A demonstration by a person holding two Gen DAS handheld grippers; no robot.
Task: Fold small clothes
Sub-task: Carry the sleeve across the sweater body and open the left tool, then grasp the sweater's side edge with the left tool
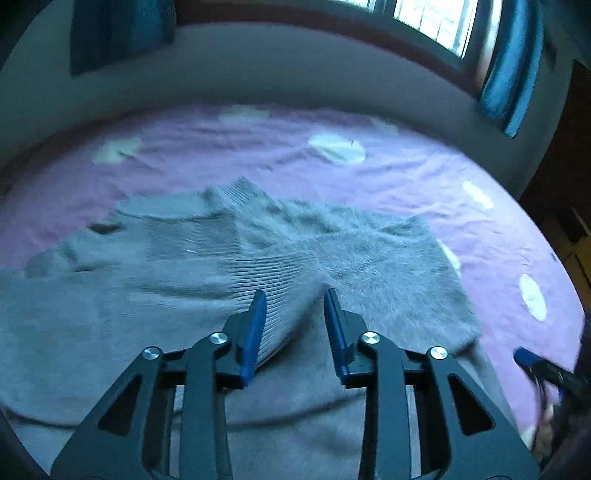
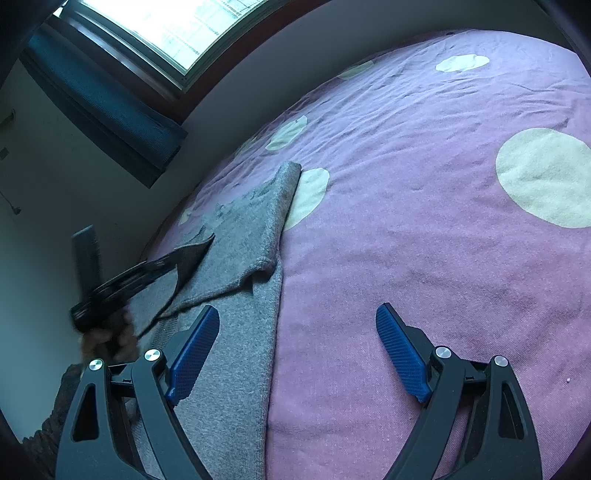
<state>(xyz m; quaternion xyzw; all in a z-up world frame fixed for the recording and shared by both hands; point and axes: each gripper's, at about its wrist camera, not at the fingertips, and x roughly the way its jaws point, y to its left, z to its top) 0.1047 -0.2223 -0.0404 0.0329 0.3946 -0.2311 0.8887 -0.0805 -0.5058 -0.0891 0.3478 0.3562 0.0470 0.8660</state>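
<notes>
Left wrist view: the left tongs (image 1: 294, 291) occupy the lower centre of the frame, their blue pads partly apart, with a ribbed fold of the grey knit sweater (image 1: 207, 258) passing between them; whether the pads press the fabric cannot be told. The sweater lies rumpled across the lower and middle frame on a bed (image 1: 424, 173) covered in pink cloth with pale spots. At the right edge, the right tongs (image 1: 524, 357) appear blurred. A window (image 1: 436, 18) and a blue curtain (image 1: 509, 74) fill the upper right.

Right wrist view: the right tongs (image 2: 297, 317) stand wide open and hold nothing, the left pad over the sweater's (image 2: 240, 240) edge, the right pad over bare bed cover (image 2: 424, 221). The sweater occupies the lower left, one part folded over another. The left tongs (image 2: 192, 254), at the left of the frame, grip a raised flap of the knit.
</notes>
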